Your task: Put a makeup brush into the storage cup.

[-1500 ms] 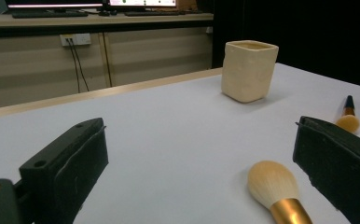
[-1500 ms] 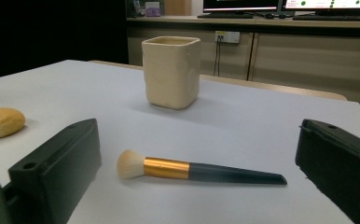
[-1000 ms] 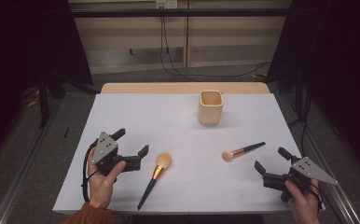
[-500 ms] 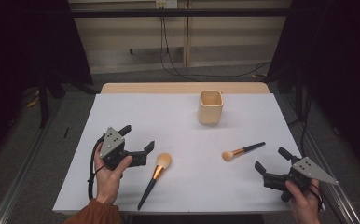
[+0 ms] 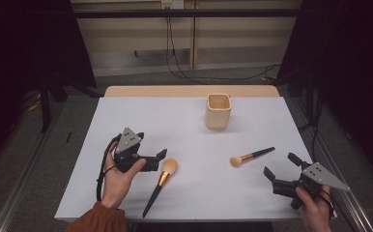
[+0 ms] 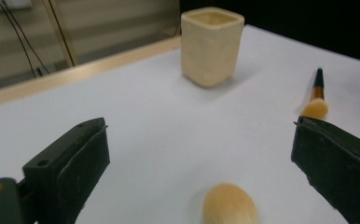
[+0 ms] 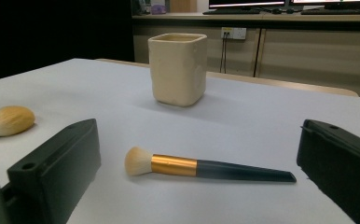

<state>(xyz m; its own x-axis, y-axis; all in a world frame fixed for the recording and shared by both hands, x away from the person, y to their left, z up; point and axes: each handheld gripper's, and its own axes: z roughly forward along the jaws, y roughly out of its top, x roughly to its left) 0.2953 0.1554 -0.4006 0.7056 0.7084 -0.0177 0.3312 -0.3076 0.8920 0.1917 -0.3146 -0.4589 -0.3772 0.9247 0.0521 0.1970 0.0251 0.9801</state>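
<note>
A big makeup brush [image 5: 158, 186] with a fluffy tan head and black handle lies at the front left of the white table [image 5: 175, 121]. My left gripper [image 5: 151, 145] hovers open just left of its head [image 6: 229, 205], nothing between the jaws. A smaller brush [image 5: 252, 155] with a gold ferrule lies right of centre, just ahead of my right gripper [image 5: 279, 163], which is open and empty; its jaws frame this brush [image 7: 201, 168]. A cream square cup [image 5: 218, 111] stands upright at the back centre and is seen beyond both grippers [image 6: 211, 46] [image 7: 178, 67].
The table's far edge is a bare wooden strip [image 5: 189, 91]. Dark floor, cables and a wall lie beyond. Wide bare table surface lies between the cup and the brushes.
My left gripper has moved right and slightly forward, closing in on the big brush's head. The right gripper and both brushes have stayed put.
</note>
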